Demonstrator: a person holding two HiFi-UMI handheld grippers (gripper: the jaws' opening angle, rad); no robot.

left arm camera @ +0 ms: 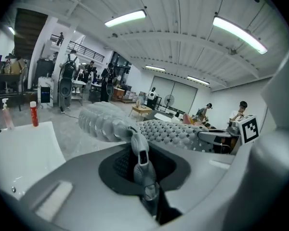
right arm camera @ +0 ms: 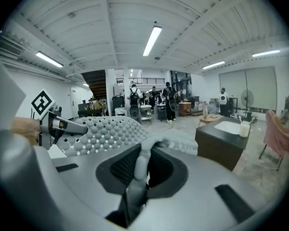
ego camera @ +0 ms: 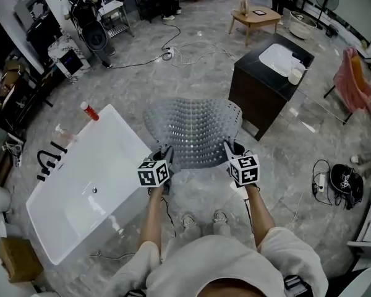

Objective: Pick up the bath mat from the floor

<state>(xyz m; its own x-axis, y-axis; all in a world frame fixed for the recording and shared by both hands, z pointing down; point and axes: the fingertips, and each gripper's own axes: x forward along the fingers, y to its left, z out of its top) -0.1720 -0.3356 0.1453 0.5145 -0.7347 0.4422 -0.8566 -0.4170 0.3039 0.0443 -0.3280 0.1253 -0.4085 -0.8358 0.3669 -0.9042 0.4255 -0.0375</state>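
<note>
The grey perforated bath mat (ego camera: 195, 132) hangs in the air, spread out in front of the person and off the floor. My left gripper (ego camera: 165, 158) is shut on the mat's near left corner. My right gripper (ego camera: 230, 153) is shut on its near right corner. In the left gripper view the mat's edge (left arm camera: 139, 158) is pinched between the jaws, and the bumpy sheet (left arm camera: 168, 131) stretches away to the right. In the right gripper view a fold of the mat (right arm camera: 139, 172) is clamped between the jaws, and the sheet (right arm camera: 103, 134) spreads to the left.
A white bathtub (ego camera: 80, 190) stands at the left with a red bottle (ego camera: 89, 111) on its rim. A dark vanity with a white sink (ego camera: 269, 82) stands at the right. A black bag (ego camera: 346, 183) and cables lie on the marble floor. Small table (ego camera: 255, 18) stands far back.
</note>
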